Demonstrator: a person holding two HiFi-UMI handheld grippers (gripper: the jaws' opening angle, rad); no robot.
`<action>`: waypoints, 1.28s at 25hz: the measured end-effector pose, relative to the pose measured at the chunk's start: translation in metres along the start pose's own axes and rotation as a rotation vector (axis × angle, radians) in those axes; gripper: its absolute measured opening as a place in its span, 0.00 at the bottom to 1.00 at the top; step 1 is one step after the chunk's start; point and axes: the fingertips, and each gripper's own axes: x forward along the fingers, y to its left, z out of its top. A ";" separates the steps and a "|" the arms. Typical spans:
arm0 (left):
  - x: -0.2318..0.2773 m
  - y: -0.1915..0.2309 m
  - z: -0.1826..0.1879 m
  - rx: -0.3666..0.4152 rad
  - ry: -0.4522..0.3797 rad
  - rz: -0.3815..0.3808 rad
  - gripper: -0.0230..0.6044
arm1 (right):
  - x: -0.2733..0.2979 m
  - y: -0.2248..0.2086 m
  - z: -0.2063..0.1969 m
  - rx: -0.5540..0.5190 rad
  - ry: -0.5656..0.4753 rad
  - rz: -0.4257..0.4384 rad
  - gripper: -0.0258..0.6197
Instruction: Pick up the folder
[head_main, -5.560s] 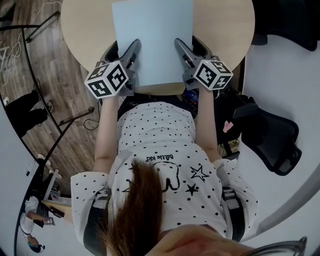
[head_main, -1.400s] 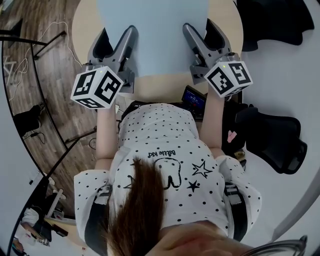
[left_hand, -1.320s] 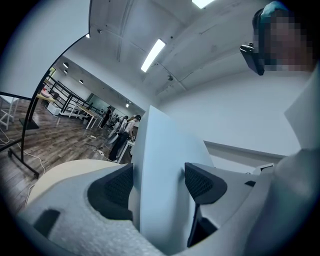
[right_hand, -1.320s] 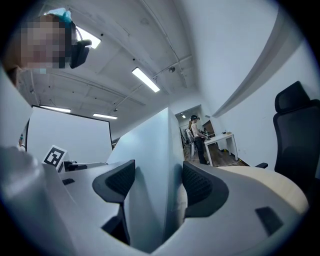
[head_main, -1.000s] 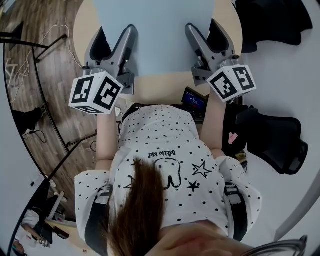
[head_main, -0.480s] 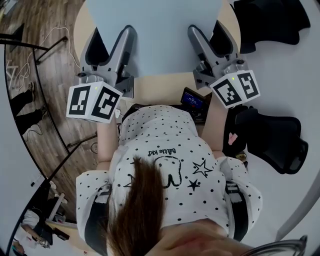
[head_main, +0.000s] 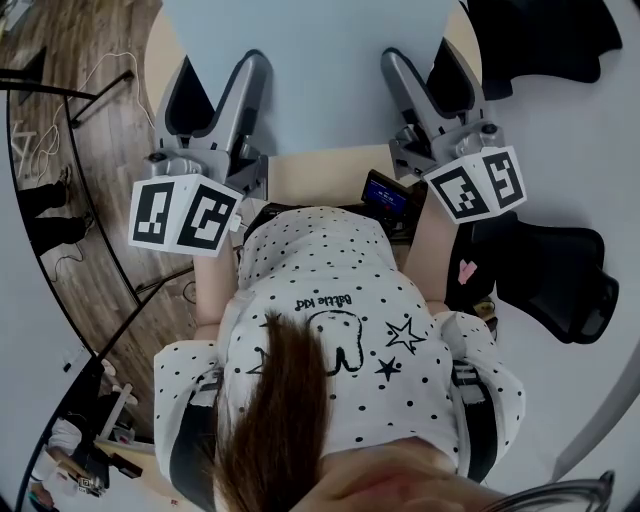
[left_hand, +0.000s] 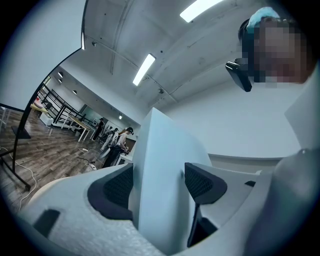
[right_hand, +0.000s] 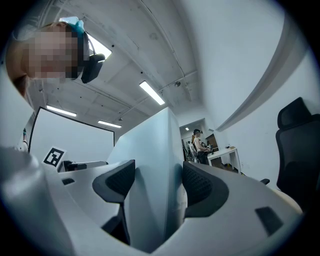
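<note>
Pale blue folder (head_main: 310, 70), apparently lifted clear above the round table (head_main: 320, 172). The left gripper (head_main: 222, 68) is clamped on its near left edge and the right gripper (head_main: 420, 58) on its near right edge. The folder's long axis runs away from both grippers, with the far end unsupported.
</note>
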 end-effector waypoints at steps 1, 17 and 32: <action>0.000 0.000 0.000 -0.002 -0.001 -0.001 0.54 | 0.000 0.000 0.001 -0.001 -0.002 0.000 0.49; -0.004 -0.004 0.014 0.034 -0.031 -0.002 0.54 | 0.002 0.008 0.009 -0.017 -0.014 0.019 0.49; -0.002 -0.003 0.012 0.027 -0.022 -0.006 0.54 | 0.002 0.006 0.008 -0.021 0.000 0.009 0.49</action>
